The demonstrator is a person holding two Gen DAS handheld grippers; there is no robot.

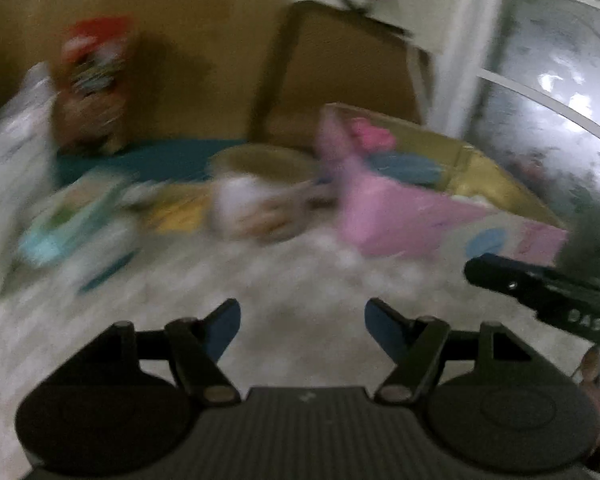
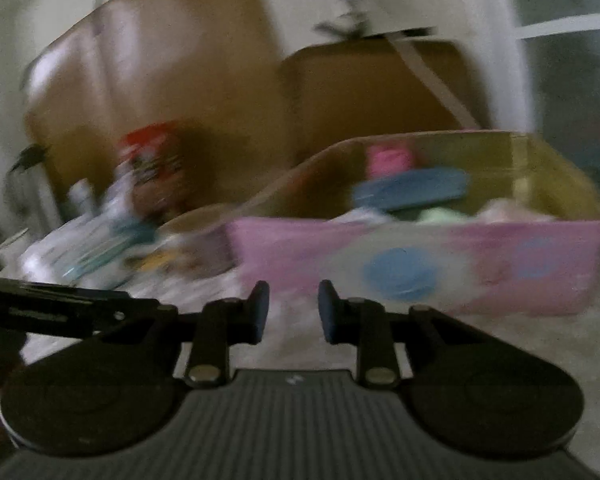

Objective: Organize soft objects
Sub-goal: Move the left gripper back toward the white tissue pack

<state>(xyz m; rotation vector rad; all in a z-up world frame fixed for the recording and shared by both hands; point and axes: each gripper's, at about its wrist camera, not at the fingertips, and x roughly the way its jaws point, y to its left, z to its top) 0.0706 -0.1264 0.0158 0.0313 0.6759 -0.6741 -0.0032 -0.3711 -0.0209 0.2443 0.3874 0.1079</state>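
Observation:
Both views are blurred. A pink cardboard box (image 2: pixel 420 264) stands on the pale floor, with a pink soft item (image 2: pixel 388 160), a dark blue one (image 2: pixel 412 192) and a pale green one (image 2: pixel 436 214) inside. The left wrist view has the box (image 1: pixel 400 216) at the right, with a white and tan plush thing (image 1: pixel 252 208) lying left of it. My left gripper (image 1: pixel 302 320) is open over bare floor, short of the plush. My right gripper (image 2: pixel 293 308) faces the box's front wall, its jaws a narrow gap apart with nothing between them.
A heap of pale blue, white and yellow items (image 1: pixel 72 228) lies at the left. A red-topped bag (image 1: pixel 92 64) leans on brown cardboard (image 1: pixel 340 80) behind. A glass door (image 1: pixel 560 100) is at the right. The right gripper's black side (image 1: pixel 540 292) shows at the left wrist view's edge.

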